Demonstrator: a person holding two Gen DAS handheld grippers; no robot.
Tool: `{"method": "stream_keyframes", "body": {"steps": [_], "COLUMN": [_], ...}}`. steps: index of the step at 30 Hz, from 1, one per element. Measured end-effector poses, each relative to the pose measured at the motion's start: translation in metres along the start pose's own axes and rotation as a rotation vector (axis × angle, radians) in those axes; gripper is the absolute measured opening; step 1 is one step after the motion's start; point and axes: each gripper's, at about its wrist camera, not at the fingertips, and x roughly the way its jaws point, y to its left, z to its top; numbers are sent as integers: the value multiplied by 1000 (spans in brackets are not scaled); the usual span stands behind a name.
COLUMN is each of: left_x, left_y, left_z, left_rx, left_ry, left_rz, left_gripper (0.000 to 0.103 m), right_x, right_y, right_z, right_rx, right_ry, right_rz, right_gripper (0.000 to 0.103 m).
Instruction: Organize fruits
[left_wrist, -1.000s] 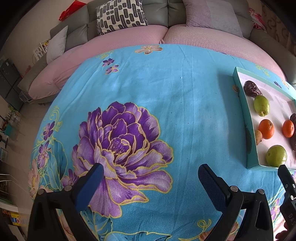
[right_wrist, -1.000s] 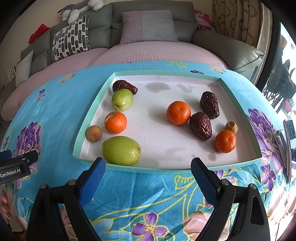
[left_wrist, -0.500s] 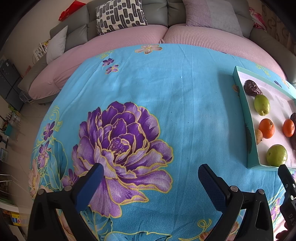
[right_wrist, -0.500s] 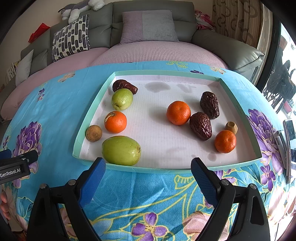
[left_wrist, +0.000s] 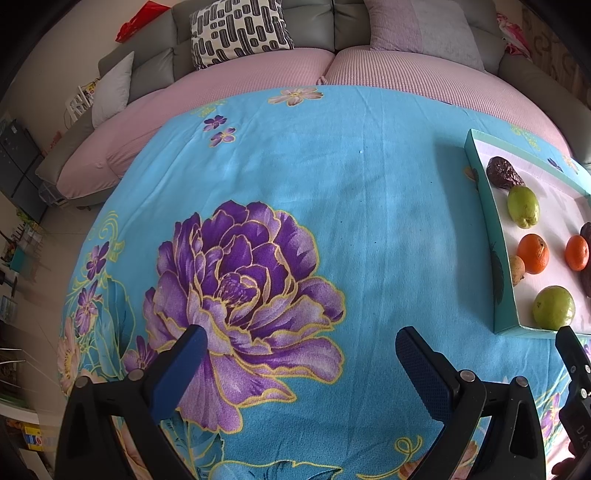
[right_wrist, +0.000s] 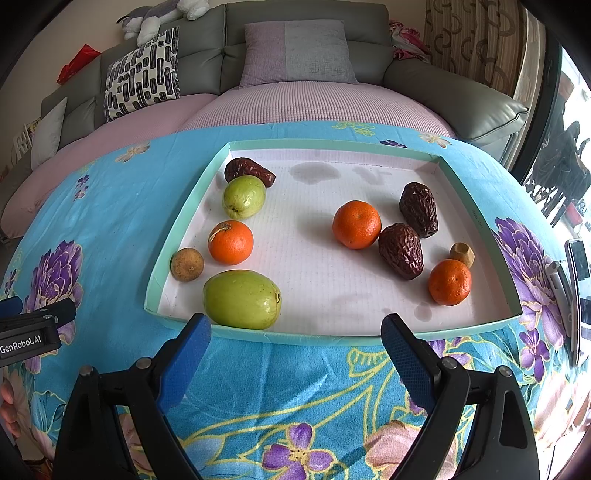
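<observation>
A shallow teal-rimmed tray (right_wrist: 184, 218) with a white floor holds the fruit. In it lie two green guavas (right_wrist: 242, 299) (right_wrist: 243, 196), three oranges (right_wrist: 231, 242) (right_wrist: 356, 224) (right_wrist: 450, 282), three dark wrinkled dates (right_wrist: 400, 250) (right_wrist: 419, 208) (right_wrist: 249, 170) and two small brown fruits (right_wrist: 187, 264) (right_wrist: 462, 254). My right gripper (right_wrist: 295, 338) is open and empty, just short of the tray's near rim. My left gripper (left_wrist: 301, 350) is open and empty over the purple flower print, left of the tray (left_wrist: 496, 280).
The tray sits on a table under a blue floral cloth (left_wrist: 332, 184). A pink-cushioned grey sofa (right_wrist: 314, 99) with pillows curves behind it. A phone-like object (right_wrist: 576, 295) lies at the table's right edge. The left gripper's body (right_wrist: 29, 332) shows at the left.
</observation>
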Motion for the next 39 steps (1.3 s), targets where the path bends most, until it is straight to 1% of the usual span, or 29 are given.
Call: {"method": "stream_keyframes", "body": {"steps": [29,33,39], "left_x": [0,2,0], "left_y": [0,0,1], "left_z": [0,-1,-1], "left_rx": [7,9,3], "left_ry": [10,22,14], "left_rz": [3,14,27], "left_gripper": [103,103,103], "right_x": [0,1,0], "right_y": [1,1,1], "right_z": [0,0,0], "right_rx": [-1,-2,-3], "right_ry": [0,0,0], "right_rz": [-2,-2,-3], "right_gripper": [94,94,94]}}
